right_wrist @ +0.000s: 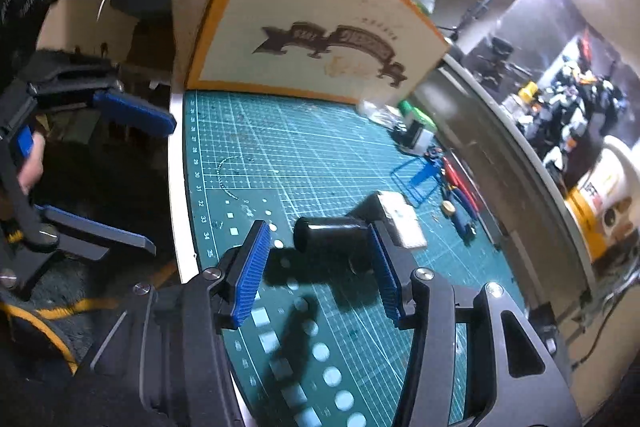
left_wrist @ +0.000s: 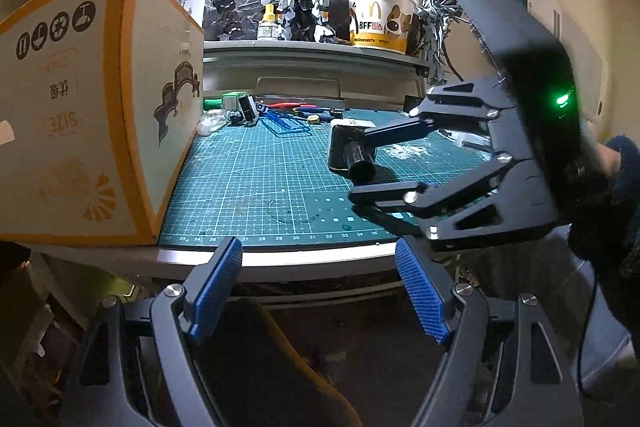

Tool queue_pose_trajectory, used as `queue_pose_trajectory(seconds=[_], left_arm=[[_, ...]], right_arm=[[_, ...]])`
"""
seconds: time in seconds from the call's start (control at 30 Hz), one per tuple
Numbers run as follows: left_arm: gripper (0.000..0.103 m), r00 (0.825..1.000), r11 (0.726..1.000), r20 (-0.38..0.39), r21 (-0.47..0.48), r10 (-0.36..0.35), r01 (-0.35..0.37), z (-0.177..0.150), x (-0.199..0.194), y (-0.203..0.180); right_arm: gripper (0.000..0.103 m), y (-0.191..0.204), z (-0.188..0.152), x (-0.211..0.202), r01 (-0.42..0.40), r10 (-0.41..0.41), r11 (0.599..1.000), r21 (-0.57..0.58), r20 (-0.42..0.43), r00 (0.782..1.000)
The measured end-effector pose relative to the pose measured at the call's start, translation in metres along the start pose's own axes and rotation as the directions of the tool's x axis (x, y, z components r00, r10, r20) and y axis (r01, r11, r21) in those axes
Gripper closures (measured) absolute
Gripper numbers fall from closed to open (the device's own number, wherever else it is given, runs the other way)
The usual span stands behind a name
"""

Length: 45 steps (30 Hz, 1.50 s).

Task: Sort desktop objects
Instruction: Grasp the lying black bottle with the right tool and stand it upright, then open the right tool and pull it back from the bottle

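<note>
A black cylindrical part (left_wrist: 352, 155) (right_wrist: 332, 235) lies on its side on the green cutting mat (left_wrist: 248, 187) (right_wrist: 280, 155), against a pale block (right_wrist: 400, 215). My right gripper (left_wrist: 360, 165) (right_wrist: 318, 231), rolled on its side, straddles the part. One blue pad (right_wrist: 380, 259) is against it and the other pad (right_wrist: 250, 267) stands off with a gap, so the part is not clamped. My left gripper (left_wrist: 318, 251) (right_wrist: 160, 187) is open and holds nothing, hanging just off the table's front edge.
A big orange-edged cardboard box (left_wrist: 80, 107) (right_wrist: 312, 19) fills the mat's left side. At the back lie a blue wire frame (left_wrist: 284, 125), red-handled pliers (left_wrist: 288, 105) and small bits. A raised shelf (left_wrist: 312, 47) carries a robot model (left_wrist: 300, 3) and a McDonald's bucket (left_wrist: 380, 19).
</note>
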<state>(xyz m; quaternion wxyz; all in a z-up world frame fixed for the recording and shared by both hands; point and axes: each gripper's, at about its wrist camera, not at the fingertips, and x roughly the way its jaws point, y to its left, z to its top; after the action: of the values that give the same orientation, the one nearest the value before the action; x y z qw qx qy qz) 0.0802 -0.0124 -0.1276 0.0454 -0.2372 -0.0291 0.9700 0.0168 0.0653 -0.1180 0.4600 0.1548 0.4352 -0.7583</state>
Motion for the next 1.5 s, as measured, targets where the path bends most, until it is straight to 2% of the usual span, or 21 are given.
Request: queue_pose_trajectory(seconds=[0.03, 0.07, 0.23, 0.47, 0.6, 0.7, 0.77, 0.83, 0.9, 1.0, 1.03, 1.1, 1.13, 1.2, 1.33, 1.5], left_arm=[[0.024, 1.000, 1.000, 0.000, -0.001, -0.002, 0.002, 0.001, 0.000, 0.001], [0.024, 1.000, 1.000, 0.002, 0.001, -0.005, 0.005, 0.001, 0.000, 0.000], [0.023, 1.000, 1.000, 0.011, 0.009, -0.020, 0.020, 0.003, -0.001, -0.003], [0.023, 0.999, 0.999, 0.012, 0.007, -0.034, 0.033, 0.007, 0.003, -0.006], [0.023, 0.999, 0.999, 0.010, 0.002, -0.037, 0.037, 0.010, 0.007, -0.006], [0.024, 0.999, 0.999, 0.003, -0.001, -0.039, 0.039, 0.009, 0.009, -0.006], [0.024, 0.999, 0.999, -0.003, 0.000, -0.037, 0.037, 0.009, 0.011, -0.006], [0.023, 0.999, 0.999, -0.006, -0.004, -0.038, 0.038, 0.009, 0.012, -0.005], [0.024, 0.999, 0.999, -0.007, -0.003, -0.039, 0.039, 0.009, 0.013, -0.006], [0.024, 0.999, 0.999, -0.007, 0.004, -0.036, 0.036, 0.010, 0.014, -0.008], [0.024, 0.999, 0.999, -0.006, 0.005, -0.035, 0.035, 0.011, 0.015, -0.008], [0.024, 1.000, 0.999, -0.006, 0.008, -0.031, 0.031, 0.011, 0.016, -0.009], [0.023, 1.000, 1.000, -0.006, 0.010, -0.030, 0.030, 0.012, 0.016, -0.009], [0.023, 1.000, 1.000, -0.004, 0.012, -0.028, 0.028, 0.012, 0.016, -0.009], [0.024, 1.000, 0.999, 0.000, 0.020, -0.027, 0.027, 0.013, 0.015, -0.011], [0.024, 0.999, 0.999, 0.009, 0.029, -0.032, 0.032, 0.013, 0.013, -0.013]], right_arm=[[0.058, 0.001, 0.000, 0.003, 0.008, -0.008, 1.000, 0.002, -0.006, 1.000], [0.064, -0.002, 0.001, 0.005, 0.013, -0.013, 1.000, 0.017, -0.008, 1.000], [0.077, -0.030, 0.002, -0.005, -0.030, 0.023, 0.988, 0.153, 0.045, 0.999], [0.079, -0.083, -0.001, -0.004, -0.108, 0.075, 0.929, 0.354, 0.105, 0.992], [0.079, -0.112, -0.009, 0.004, -0.127, 0.089, 0.896, 0.427, 0.106, 0.990], [0.077, -0.131, -0.015, 0.014, -0.171, 0.133, 0.870, 0.463, 0.114, 0.985], [0.071, -0.142, -0.021, 0.022, -0.203, 0.164, 0.847, 0.491, 0.123, 0.979], [0.065, -0.153, -0.026, 0.024, -0.230, 0.175, 0.828, 0.511, 0.154, 0.973], [0.054, -0.163, -0.027, 0.027, -0.246, 0.176, 0.818, 0.520, 0.181, 0.968], [0.053, -0.169, -0.023, 0.037, -0.280, 0.210, 0.821, 0.498, 0.192, 0.959], [0.054, -0.169, -0.020, 0.040, -0.286, 0.216, 0.827, 0.484, 0.195, 0.957], [0.062, -0.171, -0.017, 0.050, -0.323, 0.258, 0.815, 0.481, 0.199, 0.945], [0.074, -0.171, -0.017, 0.054, -0.343, 0.280, 0.805, 0.485, 0.199, 0.939], [0.083, -0.172, -0.016, 0.059, -0.350, 0.294, 0.793, 0.498, 0.190, 0.937], [0.083, -0.170, -0.015, 0.056, -0.360, 0.313, 0.777, 0.517, 0.179, 0.933], [0.083, -0.145, 0.000, 0.037, -0.370, 0.342, 0.795, 0.480, 0.149, 0.928]])
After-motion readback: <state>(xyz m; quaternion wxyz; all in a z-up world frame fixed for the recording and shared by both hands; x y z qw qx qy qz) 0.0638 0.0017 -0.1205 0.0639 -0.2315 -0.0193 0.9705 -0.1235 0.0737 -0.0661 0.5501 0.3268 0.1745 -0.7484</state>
